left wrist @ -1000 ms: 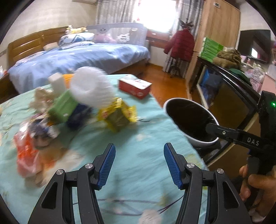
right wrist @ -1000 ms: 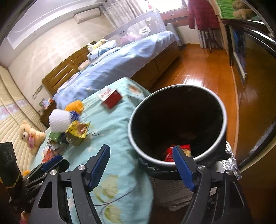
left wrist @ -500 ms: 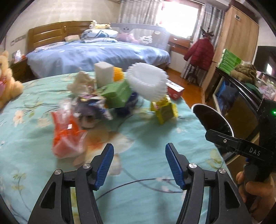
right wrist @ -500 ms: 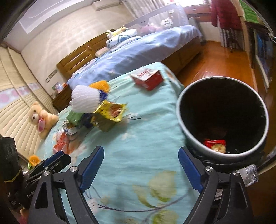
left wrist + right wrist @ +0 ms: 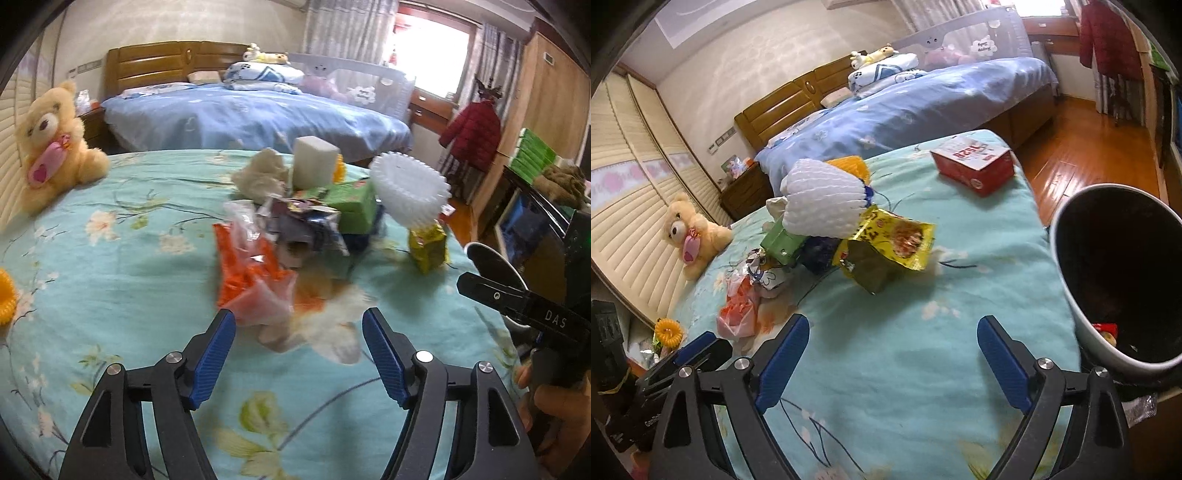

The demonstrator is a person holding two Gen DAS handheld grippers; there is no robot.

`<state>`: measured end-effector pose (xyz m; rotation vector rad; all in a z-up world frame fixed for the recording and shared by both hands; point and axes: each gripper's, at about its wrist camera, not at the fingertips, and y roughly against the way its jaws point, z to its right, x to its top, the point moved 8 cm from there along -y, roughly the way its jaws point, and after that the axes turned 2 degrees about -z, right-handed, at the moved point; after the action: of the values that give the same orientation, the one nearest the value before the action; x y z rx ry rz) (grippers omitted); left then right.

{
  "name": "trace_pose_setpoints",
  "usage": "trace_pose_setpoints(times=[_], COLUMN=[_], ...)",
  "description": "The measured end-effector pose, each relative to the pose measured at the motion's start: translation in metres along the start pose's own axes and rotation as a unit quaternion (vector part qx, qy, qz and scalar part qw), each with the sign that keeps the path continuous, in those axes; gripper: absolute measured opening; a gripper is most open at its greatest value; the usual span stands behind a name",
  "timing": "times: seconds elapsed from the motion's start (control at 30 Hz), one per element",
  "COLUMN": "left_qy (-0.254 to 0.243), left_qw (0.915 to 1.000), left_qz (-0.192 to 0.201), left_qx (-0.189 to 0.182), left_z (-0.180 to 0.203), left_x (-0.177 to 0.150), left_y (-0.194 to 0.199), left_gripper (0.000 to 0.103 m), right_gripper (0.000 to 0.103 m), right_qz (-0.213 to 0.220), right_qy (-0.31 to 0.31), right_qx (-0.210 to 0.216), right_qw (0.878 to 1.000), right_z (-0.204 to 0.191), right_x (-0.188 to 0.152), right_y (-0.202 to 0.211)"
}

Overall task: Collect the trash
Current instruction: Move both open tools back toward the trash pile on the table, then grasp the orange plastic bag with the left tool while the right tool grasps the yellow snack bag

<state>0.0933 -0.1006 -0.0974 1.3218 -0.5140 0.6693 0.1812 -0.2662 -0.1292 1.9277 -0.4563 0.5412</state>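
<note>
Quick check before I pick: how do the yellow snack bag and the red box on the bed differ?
The yellow snack bag is soft and crumpled; the red box is rigid with crisp edges. The bag sits at the edge of the trash pile, under the white foam net; the box lies alone near the bed's far corner. Both rest on the teal floral sheet, and neither is gripped.
</note>
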Motion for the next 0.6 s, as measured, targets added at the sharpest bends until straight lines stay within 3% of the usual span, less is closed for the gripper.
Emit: trace_pose_setpoints(times=[0.6], left_qy=[0.027], left_qw=[0.9992], left_qz=[-0.022], left_qx=[0.020], left_z=[-0.006], left_x=[0.026], left_y=[-0.027], left_gripper=[0.075], right_gripper=[0.094], right_qz=[-0.004], right_qy=[0.020], right_qx=[-0.014], right_qw=[1.000], right_z=[-0.005], right_x=[0.031], right_y=[-0.040])
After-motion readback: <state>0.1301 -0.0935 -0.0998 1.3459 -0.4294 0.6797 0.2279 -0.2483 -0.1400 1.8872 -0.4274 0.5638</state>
